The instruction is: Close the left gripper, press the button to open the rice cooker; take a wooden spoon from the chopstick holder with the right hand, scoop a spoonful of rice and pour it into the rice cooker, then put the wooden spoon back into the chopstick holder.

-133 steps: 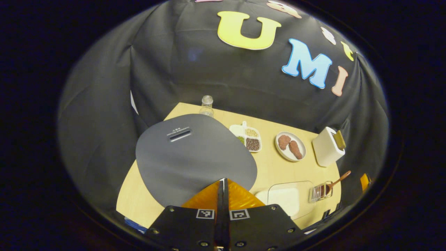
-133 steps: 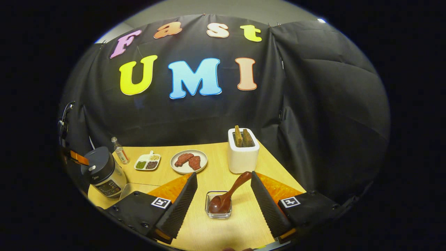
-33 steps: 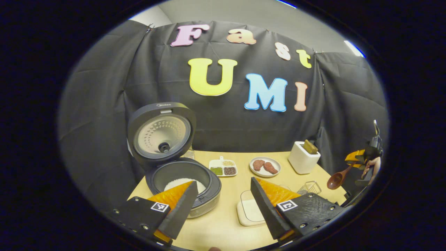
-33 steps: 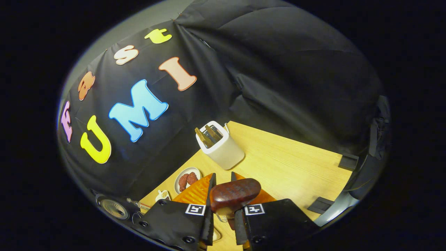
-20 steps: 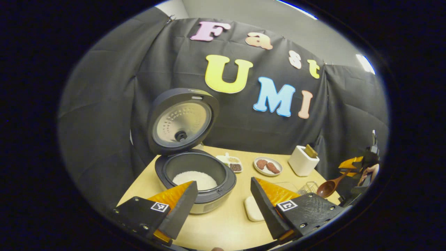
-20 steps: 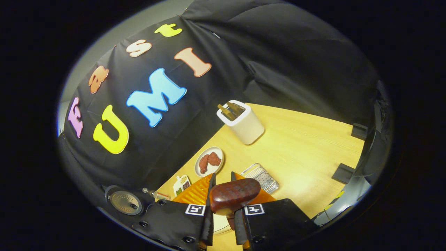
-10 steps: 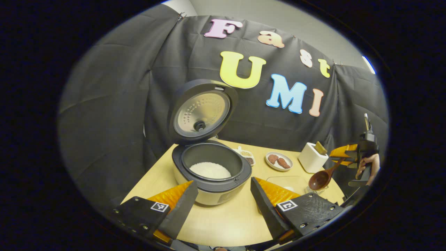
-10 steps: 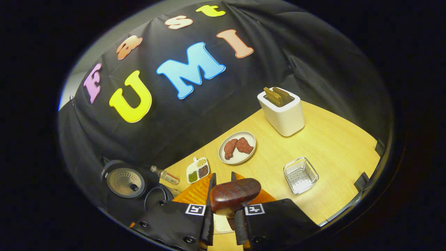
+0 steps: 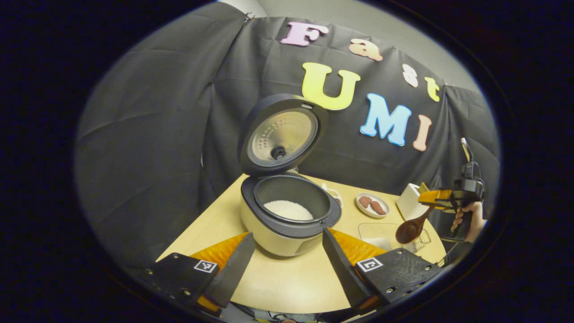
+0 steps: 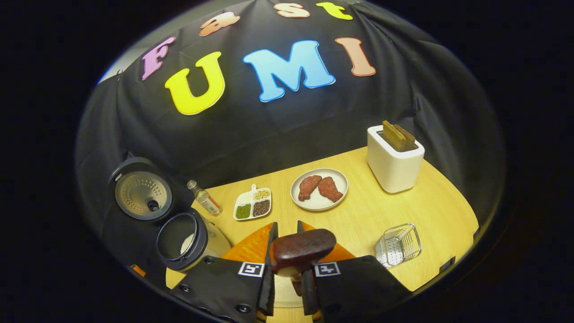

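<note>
We log the wooden spoon [image 10: 302, 251] at lower centre of the right gripper view, gripped between the fingers of the right claw [image 10: 285, 264], its empty bowl [image 9: 407, 232] hanging at the right of the left gripper view. The rice cooker [image 9: 289, 220] stands lid-up at centre there, and the left claw [image 9: 284, 260] is spread apart, carrying nothing. We judge the scoop pending: next, dip into the rice container [image 9: 381, 232] below the chopstick holder [image 10: 398, 245].

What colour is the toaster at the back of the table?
White. The toaster, with brown slices in its slots, shows best in the right gripper view.
</note>
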Demonstrator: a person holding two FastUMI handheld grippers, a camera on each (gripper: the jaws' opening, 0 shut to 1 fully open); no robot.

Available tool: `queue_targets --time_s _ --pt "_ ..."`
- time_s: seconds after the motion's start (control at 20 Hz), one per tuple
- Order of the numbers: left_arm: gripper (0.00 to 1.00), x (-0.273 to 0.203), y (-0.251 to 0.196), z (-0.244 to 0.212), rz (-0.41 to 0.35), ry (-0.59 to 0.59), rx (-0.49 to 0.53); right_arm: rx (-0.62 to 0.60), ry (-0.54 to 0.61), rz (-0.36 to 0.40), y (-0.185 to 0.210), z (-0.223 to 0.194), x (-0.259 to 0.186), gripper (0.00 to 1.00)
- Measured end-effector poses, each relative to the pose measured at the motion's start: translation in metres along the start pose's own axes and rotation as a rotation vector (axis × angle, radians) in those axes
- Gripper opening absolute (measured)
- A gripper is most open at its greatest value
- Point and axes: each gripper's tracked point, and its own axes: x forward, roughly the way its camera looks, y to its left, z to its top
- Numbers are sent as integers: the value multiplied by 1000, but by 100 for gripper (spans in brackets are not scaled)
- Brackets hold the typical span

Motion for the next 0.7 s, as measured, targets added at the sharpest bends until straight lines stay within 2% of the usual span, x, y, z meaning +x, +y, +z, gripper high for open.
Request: queue_targets --time_s 0.05,0.1,0.15,0.2,0.35,0.5,0.7 --pt "96 1 2 -1 6 4 1 -26 -2 9 2 -3 4 23" --pt "96 2 2 1 9 5 -7 -59 -1 6 1 -8 8 26" --pt "96 1 0 6 6 1 -18 -95 4 -4 -1 -14 13 22" --pt "97 0 -2 10 1 -5 -28 -133 13 -16 -4 -20 18 27" --pt "96 5 -7 17 -6 -16 -27 -237 53 -39 -11 -43 30 26" --pt "96 6 -14 21 -20 -16 -20 -257 146 -50 -12 -77 38 27" --pt "97 -4 -22 31 -37 -32 -86 -201 202 -8 10 -98 47 27"
